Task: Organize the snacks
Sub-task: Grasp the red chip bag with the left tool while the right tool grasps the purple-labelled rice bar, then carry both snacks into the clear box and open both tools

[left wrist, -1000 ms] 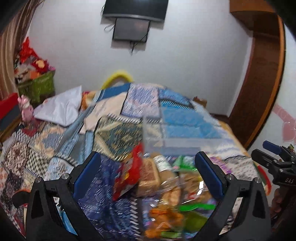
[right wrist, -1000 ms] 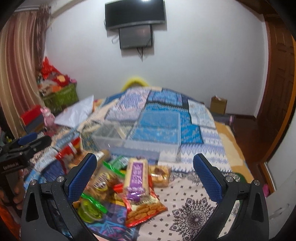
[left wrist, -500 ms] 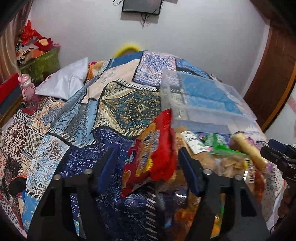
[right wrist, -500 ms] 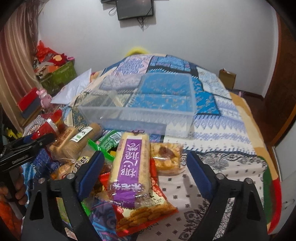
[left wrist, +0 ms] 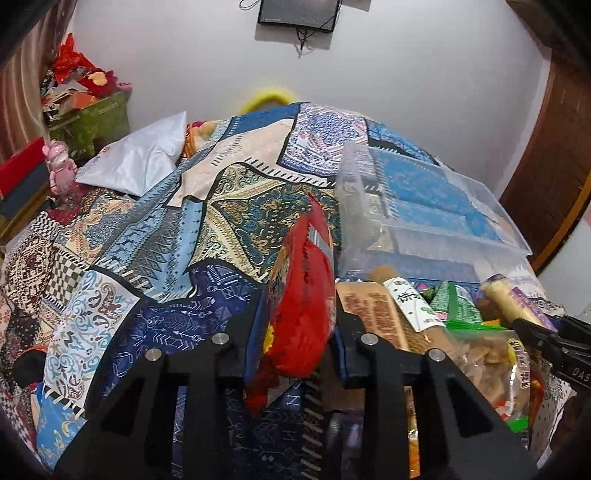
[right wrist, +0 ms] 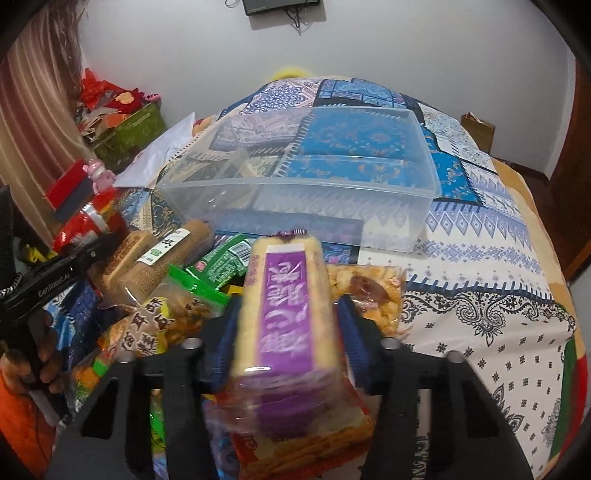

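On the bed [left wrist: 155, 229], a patchwork quilt of blue, cream and teal printed panels covers the whole surface; toward the right side it gives way to a white cloth with a dark floral print [right wrist: 491, 332]. Snack packets lie heaped at the near edge. The left gripper [left wrist: 295, 328] has its fingers [left wrist: 341, 350] clamped on a red snack bag [left wrist: 301, 314], which stands on edge between them at the left of the heap. The right gripper [right wrist: 288, 332] has its fingers [right wrist: 354, 339] clamped on a purple-labelled cracker pack [right wrist: 286, 306], held lengthwise above a red biscuit packet [right wrist: 306, 443]. Just beside it to the right lies a clear bag of orange snacks [right wrist: 373, 291]. To the left lie two brown biscuit rolls [right wrist: 162, 266], green packets [right wrist: 221, 262] and a yellow-labelled bag [right wrist: 155, 325]. Beyond the heap, near the middle of the bed, sits a clear plastic container [right wrist: 406, 218], open-topped, with the quilt pattern visible through its walls.

Room: a white wall [left wrist: 406, 92] at the far end carries a dark screen [left wrist: 299, 14] with cables hanging below it. A white pillow [left wrist: 140, 162] rests at the far left of the bed. Left of the bed stand a green box [left wrist: 96, 122] stuffed with red and orange items, a pink figurine [left wrist: 59, 170] and a curtain [right wrist: 33, 122]. A brown wooden door [left wrist: 550, 147] occupies the right side. A small cardboard bag [right wrist: 478, 129] stands on the floor at the far right.
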Available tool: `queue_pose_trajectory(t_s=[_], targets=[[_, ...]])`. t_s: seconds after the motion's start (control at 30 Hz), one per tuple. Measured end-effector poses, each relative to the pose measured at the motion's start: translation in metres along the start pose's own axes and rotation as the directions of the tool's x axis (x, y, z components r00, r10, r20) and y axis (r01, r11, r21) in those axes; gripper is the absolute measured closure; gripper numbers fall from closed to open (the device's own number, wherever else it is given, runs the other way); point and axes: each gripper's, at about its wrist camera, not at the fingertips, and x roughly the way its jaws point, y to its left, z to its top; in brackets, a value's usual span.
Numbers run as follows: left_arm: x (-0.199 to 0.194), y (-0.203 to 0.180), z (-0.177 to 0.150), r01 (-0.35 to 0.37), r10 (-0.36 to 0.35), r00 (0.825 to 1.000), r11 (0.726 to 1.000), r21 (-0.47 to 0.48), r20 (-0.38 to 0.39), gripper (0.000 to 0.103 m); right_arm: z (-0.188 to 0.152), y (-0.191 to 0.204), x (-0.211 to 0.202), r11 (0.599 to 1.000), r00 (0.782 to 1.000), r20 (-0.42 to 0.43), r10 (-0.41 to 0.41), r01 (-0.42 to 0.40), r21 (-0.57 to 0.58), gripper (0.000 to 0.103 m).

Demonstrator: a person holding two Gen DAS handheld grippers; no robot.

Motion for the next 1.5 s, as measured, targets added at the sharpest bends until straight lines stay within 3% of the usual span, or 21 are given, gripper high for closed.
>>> queue_pose_trajectory(t_s=[0.43, 0.83, 1.13, 1.5], targets=[[-0.043, -0.008, 0.016, 0.019, -0.021, 0.996, 1.000, 0.022, 0.083, 0.076, 0.010, -0.002, -0.032, 1.000, 0.995, 0.095, 0.012, -0.013, 0.018, 0.061], [-0.069, -0.038, 0.062, 0.076, -0.088, 0.977, 0.995, 0.067, 0.196, 0.077, 0.043, -0.013, -0.064, 1.000, 0.972, 0.235, -0.016, 0.010, 0.025, 0.061], [-0.050, -0.069, 0.096, 0.094, -0.116, 0.968, 0.990, 0.110, 0.222, 0.077, 0.071, -0.025, -0.054, 0.999, 0.965, 0.262, -0.027, 0.020, 0.028, 0.061], [0.014, -0.098, 0.124, 0.094, -0.114, 0.983, 0.985, 0.142, 0.142, 0.077, 0.095, -0.045, -0.014, 0.998, 0.978, 0.209, -0.017, 0.005, 0.058, 0.061]])
